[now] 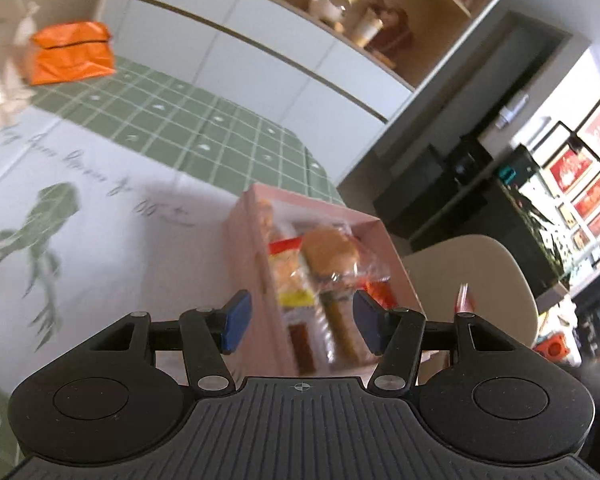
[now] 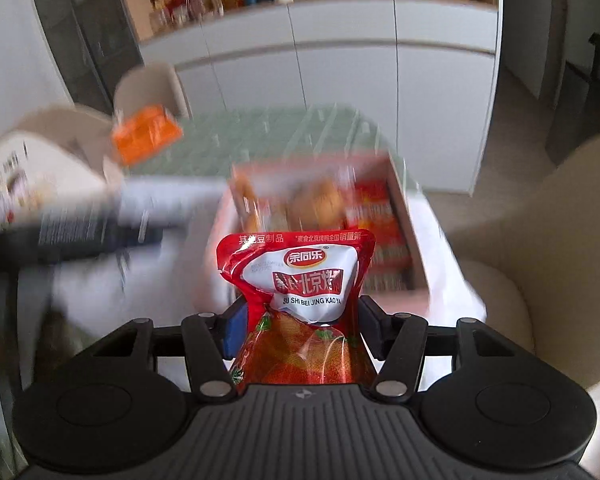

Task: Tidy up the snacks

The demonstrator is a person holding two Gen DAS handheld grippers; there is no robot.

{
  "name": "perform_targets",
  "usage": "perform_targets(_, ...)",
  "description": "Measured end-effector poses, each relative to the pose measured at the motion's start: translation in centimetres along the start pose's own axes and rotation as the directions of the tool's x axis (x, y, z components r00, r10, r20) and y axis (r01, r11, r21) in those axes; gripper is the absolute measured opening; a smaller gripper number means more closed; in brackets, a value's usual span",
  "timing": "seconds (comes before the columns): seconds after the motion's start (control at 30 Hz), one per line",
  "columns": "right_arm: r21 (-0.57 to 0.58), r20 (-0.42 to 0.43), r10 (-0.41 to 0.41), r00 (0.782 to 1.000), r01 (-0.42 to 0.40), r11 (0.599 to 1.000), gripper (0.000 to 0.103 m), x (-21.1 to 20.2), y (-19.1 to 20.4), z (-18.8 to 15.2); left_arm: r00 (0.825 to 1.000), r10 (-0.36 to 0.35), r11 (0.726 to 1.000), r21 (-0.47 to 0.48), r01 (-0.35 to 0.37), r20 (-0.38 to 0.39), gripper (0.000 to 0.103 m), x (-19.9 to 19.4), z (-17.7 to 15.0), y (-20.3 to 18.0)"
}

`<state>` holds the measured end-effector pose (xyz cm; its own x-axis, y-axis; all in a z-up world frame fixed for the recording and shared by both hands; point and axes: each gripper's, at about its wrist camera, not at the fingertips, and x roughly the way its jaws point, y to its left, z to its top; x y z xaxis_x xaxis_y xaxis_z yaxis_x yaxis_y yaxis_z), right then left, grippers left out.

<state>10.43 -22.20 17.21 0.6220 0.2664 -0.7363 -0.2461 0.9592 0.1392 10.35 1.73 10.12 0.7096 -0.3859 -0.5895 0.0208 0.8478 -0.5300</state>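
Note:
A pink box [image 1: 255, 248] holding several wrapped snacks stands at the table's near right corner. Among them is a round bun in clear wrap [image 1: 331, 252]. My left gripper [image 1: 302, 322] hovers over the box's near end with its blue pads apart and nothing pressed between them. In the right wrist view, my right gripper [image 2: 302, 330] is shut on a red snack packet [image 2: 300, 276] with white lettering. The packet sticks up between the fingers, short of the pink box [image 2: 410, 232], which is blurred.
An orange bag [image 1: 72, 54] lies at the table's far left, blurred in the right wrist view [image 2: 146, 134]. Cream chairs [image 1: 476, 276] stand at the table's sides. The table wears a green checked cloth [image 1: 204, 120] and a white frog-print cover [image 1: 100, 200]. White cabinets run behind.

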Motion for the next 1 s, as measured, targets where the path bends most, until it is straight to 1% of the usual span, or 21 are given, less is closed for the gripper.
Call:
perform_targets(0.07,0.049,0.040,0.013,0.999,-0.015,0.999,0.058,0.1,0.3,2.9,1.000,0.015,1.000,0.013,-0.015,0.010,0.061,-1.4,-0.8,0.1)
perform_targets(0.1,0.085,0.054,0.025,0.998,-0.029,0.996,0.067,0.5,0.3,4.2,0.999,0.033,0.999,0.036,-0.033,0.013,0.061,-1.7,-1.2,-0.2)
perform_targets(0.13,0.127,0.065,0.039,0.997,-0.047,0.991,0.081,1.2,0.1,5.5,0.998,0.059,0.996,0.068,-0.060,0.009,0.061,-1.9,-1.5,-0.3)
perform_targets(0.17,0.166,0.063,0.048,0.997,-0.058,0.984,0.088,2.3,-0.1,6.4,0.996,0.086,0.992,0.093,-0.086,0.002,0.061,-2.6,-2.1,-0.3)
perform_targets(0.2,0.185,0.050,0.052,0.997,-0.060,0.981,0.090,3.6,-0.4,7.0,0.994,0.112,0.988,0.112,-0.111,-0.003,0.061,-2.8,-2.4,-0.1)
perform_targets(0.23,0.190,0.033,0.042,0.999,-0.047,0.981,0.090,4.8,-0.5,7.3,0.991,0.136,0.983,0.127,-0.134,-0.007,0.061,-3.0,-3.0,0.3)
perform_targets(0.3,0.187,0.019,-0.008,1.000,0.005,0.982,0.090,6.1,-0.7,6.7,0.987,0.162,0.977,0.140,-0.158,-0.016,0.061,-3.6,-4.1,1.4)
perform_targets(0.33,0.185,0.026,-0.018,1.000,0.012,0.983,0.090,6.2,-0.8,6.0,0.984,0.174,0.975,0.144,-0.169,-0.024,0.061,-4.1,-4.9,2.0)
perform_targets(0.4,0.188,0.033,0.009,0.999,-0.015,0.982,0.090,5.8,-0.6,3.7,0.981,0.190,0.971,0.158,-0.181,-0.040,0.061,-4.5,-6.6,3.1)
perform_targets(0.5,0.194,-0.007,0.027,1.000,-0.025,0.981,0.090,5.5,0.5,-0.8,0.976,0.216,0.955,0.213,-0.204,-0.037,0.061,-5.1,-9.1,4.0)
perform_targets(0.57,0.175,-0.049,-0.003,0.999,0.012,0.985,0.090,5.6,2.0,-4.9,0.970,0.242,0.936,0.270,-0.227,-0.022,0.061,-5.4,-10.8,4.4)
perform_targets(0.63,0.133,-0.072,-0.045,0.996,0.054,0.990,0.090,5.7,3.9,-9.2,0.969,0.246,0.928,0.295,-0.229,-0.024,0.061,-5.4,-12.0,4.8)
perform_targets(0.67,0.111,-0.078,-0.065,0.995,0.074,0.991,0.090,5.7,4.6,-10.9,0.970,0.244,0.925,0.304,-0.227,-0.020,0.061,-5.3,-12.4,4.9)
perform_targets(0.73,0.072,-0.101,-0.086,0.991,0.094,0.993,0.092,6.3,6.0,-13.7,0.970,0.243,0.910,0.343,-0.233,0.015,0.061,-5.3,-13.1,4.9)
perform_targets(0.77,0.028,-0.058,-0.121,0.991,0.122,0.992,0.091,6.1,7.0,-14.9,0.969,0.244,0.903,0.358,-0.237,0.028,0.061,-5.2,-13.2,4.8)
perform_targets(0.8,-0.019,-0.029,-0.148,0.989,0.147,0.989,0.091,6.1,7.9,-15.6,0.968,0.246,0.896,0.371,-0.243,0.041,0.061,-5.1,-13.4,4.7)
perform_targets(0.83,-0.052,-0.026,-0.151,0.988,0.149,0.987,0.093,6.1,8.6,-15.9,0.967,0.247,0.887,0.387,-0.251,0.059,0.062,-4.8,-13.6,4.6)
perform_targets(0.87,-0.071,-0.003,-0.162,0.987,0.161,0.984,0.093,6.2,9.0,-16.3,0.965,0.250,0.878,0.401,-0.260,0.078,0.062,-4.7,-13.8,4.5)
perform_targets(0.9,-0.071,0.015,-0.161,0.987,0.161,0.984,0.093,6.3,9.1,-16.5,0.961,0.256,0.867,0.417,-0.274,0.101,0.062,-4.4,-14.1,4.3)
perform_targets(0.97,-0.049,0.030,-0.175,0.984,0.177,0.983,0.097,6.4,8.9,-16.5,0.954,0.267,0.849,0.436,-0.300,0.138,0.061,-4.0,-14.4,4.0)
perform_targets(1.0,-0.040,0.031,-0.187,0.982,0.188,0.981,0.102,6.6,8.8,-16.5,0.952,0.268,0.848,0.434,-0.306,0.147,0.062,-3.8,-14.4,4.1)
